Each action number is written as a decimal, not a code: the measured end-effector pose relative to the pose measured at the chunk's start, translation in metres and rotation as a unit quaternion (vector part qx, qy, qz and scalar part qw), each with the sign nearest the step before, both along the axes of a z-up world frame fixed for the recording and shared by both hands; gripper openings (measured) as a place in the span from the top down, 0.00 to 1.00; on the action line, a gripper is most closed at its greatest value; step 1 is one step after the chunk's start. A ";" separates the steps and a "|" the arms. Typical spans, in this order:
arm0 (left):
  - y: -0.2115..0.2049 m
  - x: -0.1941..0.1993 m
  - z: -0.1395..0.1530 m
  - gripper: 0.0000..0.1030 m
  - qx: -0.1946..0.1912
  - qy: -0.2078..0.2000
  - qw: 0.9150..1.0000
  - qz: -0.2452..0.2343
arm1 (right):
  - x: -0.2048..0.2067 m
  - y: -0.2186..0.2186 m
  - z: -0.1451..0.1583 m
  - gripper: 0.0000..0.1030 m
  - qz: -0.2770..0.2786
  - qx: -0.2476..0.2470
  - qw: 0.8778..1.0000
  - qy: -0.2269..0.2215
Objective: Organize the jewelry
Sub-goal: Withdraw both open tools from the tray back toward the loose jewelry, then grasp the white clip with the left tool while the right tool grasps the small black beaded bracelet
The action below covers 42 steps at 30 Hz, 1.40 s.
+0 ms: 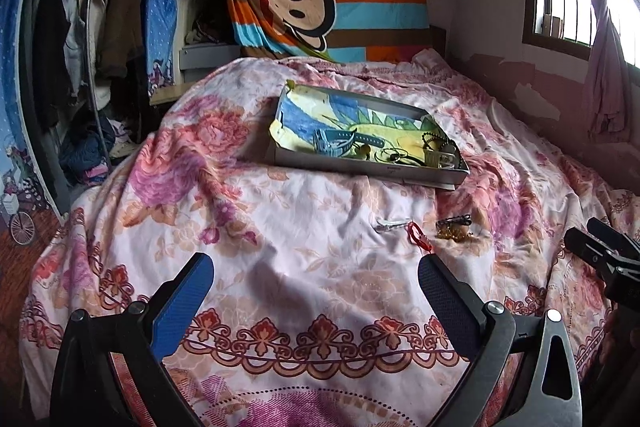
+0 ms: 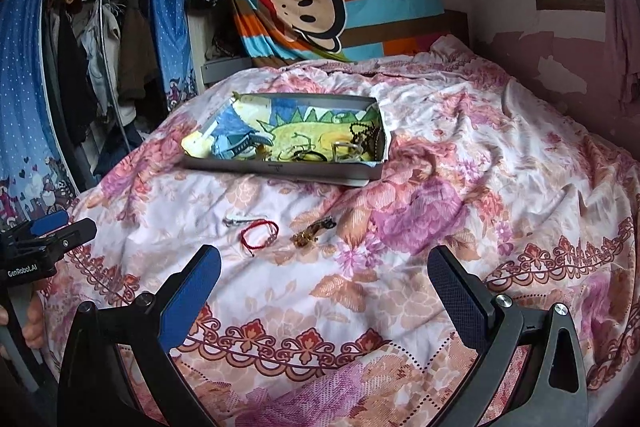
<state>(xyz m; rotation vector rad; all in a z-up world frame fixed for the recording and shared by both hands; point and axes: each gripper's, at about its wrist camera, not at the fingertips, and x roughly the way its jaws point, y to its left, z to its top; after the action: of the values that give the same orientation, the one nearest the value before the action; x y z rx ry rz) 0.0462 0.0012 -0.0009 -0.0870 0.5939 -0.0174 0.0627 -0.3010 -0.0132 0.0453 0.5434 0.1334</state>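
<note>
Red cord bracelet (image 2: 259, 231), small silver chain piece (image 2: 245, 219) and amber-brown beaded piece (image 2: 313, 231) lying loose on the floral pink bedspread (image 2: 440, 227), just short of the shallow grey box with the drawing-paper lining (image 2: 280, 169), which already holds a blue strap and dark beads. Left gripper (image 1: 316, 287) and right gripper (image 2: 324, 279) both spread wide, holding nothing, hovering well back from the three pieces. Judged mid-task, between pickups: next, lowering onto one thin piece without pinching cloth, then carrying to the box.
</note>
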 end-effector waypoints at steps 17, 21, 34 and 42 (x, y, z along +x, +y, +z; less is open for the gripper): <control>-0.006 0.063 -0.020 0.00 -0.011 0.069 0.995 -0.076 | 0.057 -0.017 -0.018 0.01 0.040 -0.012 0.996 0.077; -0.011 0.088 -0.030 0.00 -0.024 0.095 0.990 -0.102 | 0.078 -0.030 -0.021 0.01 0.044 0.023 0.994 0.095; -0.030 0.143 -0.048 0.10 -0.001 0.099 0.976 -0.194 | 0.147 -0.009 -0.037 0.22 0.124 -0.017 0.987 0.096; -0.048 0.166 -0.056 0.38 0.016 0.105 0.963 -0.248 | 0.166 0.011 -0.051 0.54 0.168 -0.049 0.978 0.110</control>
<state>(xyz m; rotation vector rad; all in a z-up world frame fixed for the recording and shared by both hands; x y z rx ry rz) 0.2125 -0.0472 -0.0564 0.0951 0.8156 -0.4908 0.2285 -0.2896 -0.0641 -0.1299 0.7763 0.4355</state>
